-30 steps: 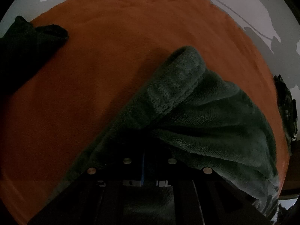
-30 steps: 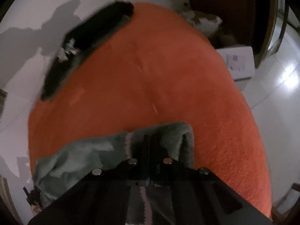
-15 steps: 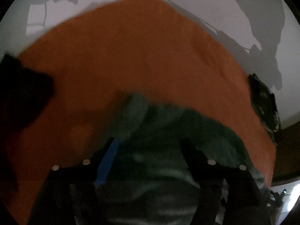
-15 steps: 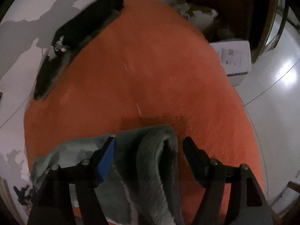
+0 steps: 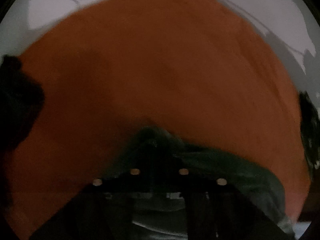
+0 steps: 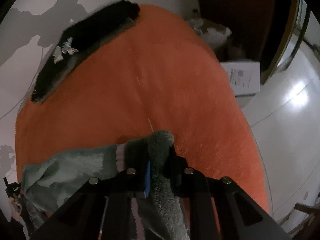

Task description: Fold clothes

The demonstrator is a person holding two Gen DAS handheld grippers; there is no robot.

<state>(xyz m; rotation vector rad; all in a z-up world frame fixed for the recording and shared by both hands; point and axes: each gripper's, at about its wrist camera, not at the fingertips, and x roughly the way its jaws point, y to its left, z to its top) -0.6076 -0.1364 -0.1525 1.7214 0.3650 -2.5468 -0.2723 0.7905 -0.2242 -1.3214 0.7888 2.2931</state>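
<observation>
Orange blanket (image 6: 180, 92) over pale floor (image 6: 290, 120); both jaws, just closing, clamp the green garment (image 6: 160, 146)

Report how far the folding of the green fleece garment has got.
Done: little that shows; the green fleece garment still lies bunched on the orange blanket. In hand: the right claw, its jaws just closing, pinches a fold of it; the left claw is shut on another dark, blurred edge. Left: making the fold itself, and the black garment at the blanket's far edge looks untouched.
</observation>
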